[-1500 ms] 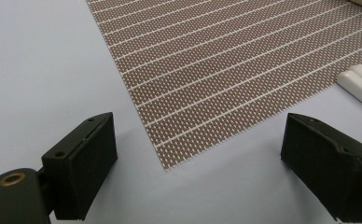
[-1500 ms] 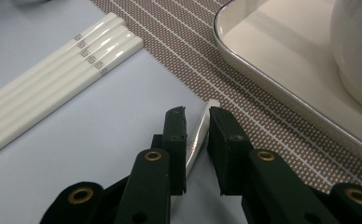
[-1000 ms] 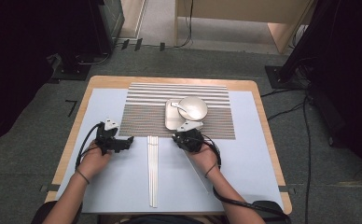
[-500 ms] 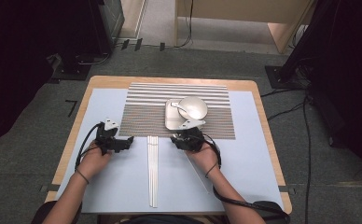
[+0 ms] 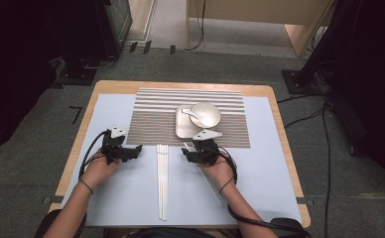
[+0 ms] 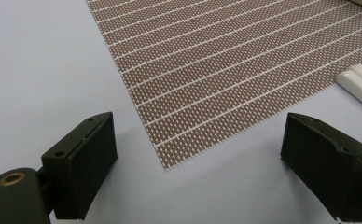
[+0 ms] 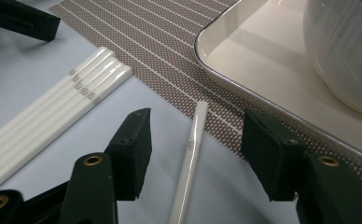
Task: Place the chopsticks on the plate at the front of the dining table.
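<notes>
My right gripper point(image 7: 197, 151) point(image 5: 186, 152) is open, and its jaws have just been opening. A single white chopstick point(image 7: 191, 149) point(image 5: 208, 181) lies flat between them, untouched by the pads, its tip resting on the edge of the striped brown placemat point(image 7: 170, 51) point(image 5: 153, 121). Several more white chopsticks point(image 7: 53, 121) point(image 5: 161, 183) lie side by side to its left. Over the mat's near left corner point(image 6: 170, 163), my left gripper point(image 6: 195, 140) point(image 5: 136, 149) is open with nothing between its jaws.
On the placemat stands a white rectangular tray point(image 5: 182, 130) point(image 7: 263, 60). A white bowl point(image 5: 208, 115) point(image 7: 347, 51) with a spoon point(image 5: 193, 115) in it rests on the tray's right side. A pale blue sheet point(image 5: 270, 163) covers the wooden table.
The right gripper's jaws have spread apart, leaving the single chopstick lying on the table between them. The right hand has barely shifted. The left hand has kept still.
</notes>
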The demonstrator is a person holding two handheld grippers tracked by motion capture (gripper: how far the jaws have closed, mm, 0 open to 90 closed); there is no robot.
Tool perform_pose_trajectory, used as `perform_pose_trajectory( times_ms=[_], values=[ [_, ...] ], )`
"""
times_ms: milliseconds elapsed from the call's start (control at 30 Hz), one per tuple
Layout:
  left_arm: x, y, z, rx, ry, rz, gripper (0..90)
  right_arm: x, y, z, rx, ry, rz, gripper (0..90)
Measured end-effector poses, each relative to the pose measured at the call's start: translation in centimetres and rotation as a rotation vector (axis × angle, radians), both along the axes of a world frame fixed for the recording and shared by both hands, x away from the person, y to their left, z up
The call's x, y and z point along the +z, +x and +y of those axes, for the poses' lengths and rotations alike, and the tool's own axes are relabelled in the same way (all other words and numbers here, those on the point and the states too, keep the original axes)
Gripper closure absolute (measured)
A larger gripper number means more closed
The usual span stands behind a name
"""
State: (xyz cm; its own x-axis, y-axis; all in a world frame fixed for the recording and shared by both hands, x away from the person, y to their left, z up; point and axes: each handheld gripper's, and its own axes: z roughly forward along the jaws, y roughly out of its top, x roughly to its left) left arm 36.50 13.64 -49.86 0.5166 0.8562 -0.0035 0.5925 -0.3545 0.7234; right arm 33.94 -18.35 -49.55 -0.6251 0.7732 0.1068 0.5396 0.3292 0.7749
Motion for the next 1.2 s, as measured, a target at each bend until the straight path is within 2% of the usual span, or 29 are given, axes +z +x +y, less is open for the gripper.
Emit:
perform_pose_trajectory(
  times_ms=[233,600,800,1200],
  values=[
    [0.0,0.0,0.0,0.000,0.000,0.001,10.0,0.1,-0.7,0.1,-0.028,0.015,0.028,45.2],
    [0.0,0.1,0.0,-0.009,0.001,0.004,9.7,0.6,-2.2,-0.1,-0.056,-0.014,-0.010,52.1],
    [0.0,0.1,0.1,-0.010,0.000,0.006,9.6,0.6,-2.6,-0.3,-0.070,-0.009,-0.001,55.8],
    [0.0,0.1,0.0,-0.010,0.000,0.006,9.6,0.5,-3.6,-1.0,-0.099,-0.005,0.005,56.8]
  ],
)
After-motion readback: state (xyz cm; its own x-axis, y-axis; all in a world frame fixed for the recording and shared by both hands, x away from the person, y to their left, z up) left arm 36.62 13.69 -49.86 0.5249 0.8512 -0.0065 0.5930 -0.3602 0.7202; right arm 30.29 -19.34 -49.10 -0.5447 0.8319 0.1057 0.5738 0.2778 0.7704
